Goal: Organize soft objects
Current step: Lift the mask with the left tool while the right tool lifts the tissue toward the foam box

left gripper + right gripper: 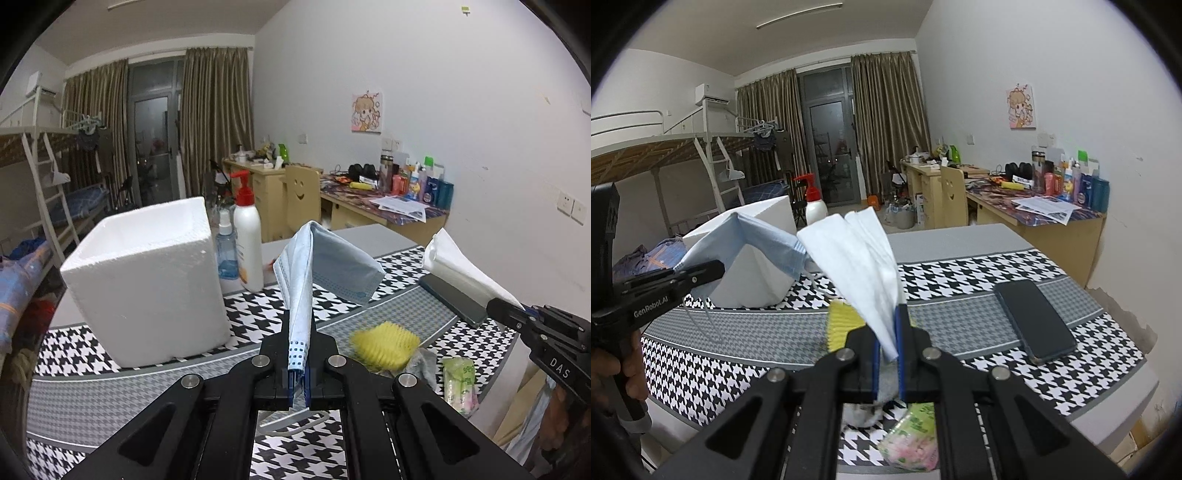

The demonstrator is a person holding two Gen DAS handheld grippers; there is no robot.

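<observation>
Currently the left tongs (298, 363) pinch a blue face mask (325, 266), held aloft just right of the white foam box (147, 280); the right tongs (886, 354) pinch a white tissue (857, 258), further right of that box. Judged sound practice: carry each over the box's open top, then release. On the worktop (960, 240) right of the box lie a yellow brush (384, 345), tissue packet (458, 384) and phone (1034, 317); pump bottles (247, 236) behind the box crowd the approach
</observation>
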